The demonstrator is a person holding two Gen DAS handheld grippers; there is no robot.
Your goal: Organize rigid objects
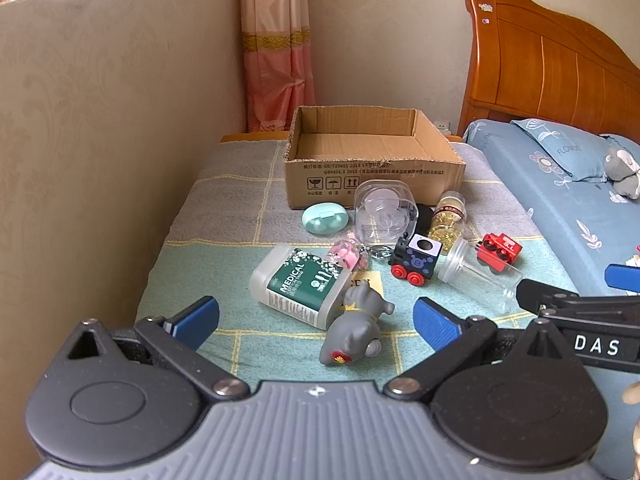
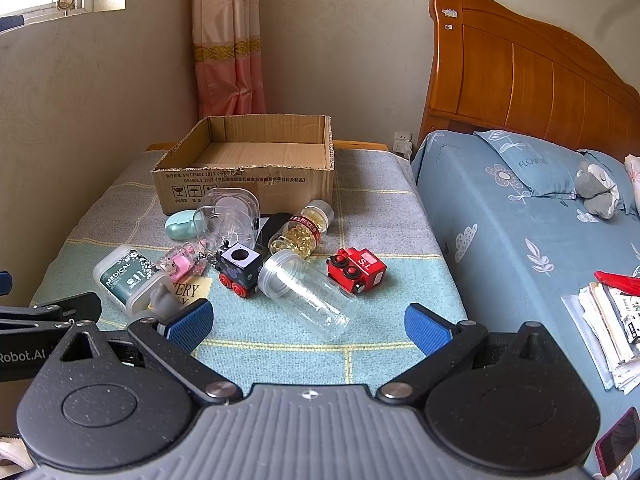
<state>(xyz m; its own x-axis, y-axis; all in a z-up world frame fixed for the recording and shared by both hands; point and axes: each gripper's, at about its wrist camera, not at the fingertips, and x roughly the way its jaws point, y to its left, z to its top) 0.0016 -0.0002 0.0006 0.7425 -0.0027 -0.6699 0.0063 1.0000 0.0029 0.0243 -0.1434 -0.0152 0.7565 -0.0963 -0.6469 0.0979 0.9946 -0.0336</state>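
An open cardboard box [image 1: 374, 160] [image 2: 244, 176] stands at the back of a cloth-covered table. In front of it lie a green-labelled medical bottle [image 1: 298, 284] [image 2: 124, 276], a grey elephant figure [image 1: 356, 328], a black toy train [image 1: 416, 258] [image 2: 240, 270], a red toy car [image 1: 502, 250] [image 2: 356, 270], a clear empty jar [image 1: 476, 276] [image 2: 308, 294], a capsule bottle [image 1: 446, 220] [image 2: 302, 228], a clear container [image 1: 382, 212] [image 2: 230, 216], a mint case [image 1: 324, 219] [image 2: 180, 224] and a pink keychain [image 1: 346, 254] [image 2: 182, 262]. My left gripper [image 1: 316, 320] is open just before the elephant. My right gripper [image 2: 308, 322] is open at the clear jar's near end.
A bed [image 2: 520, 220] with blue bedding and a wooden headboard [image 2: 520, 80] lies to the right. Papers [image 2: 608, 328] and a phone [image 2: 618, 440] lie on it. A wall [image 1: 100, 140] borders the table on the left, with a curtain [image 1: 276, 52] behind.
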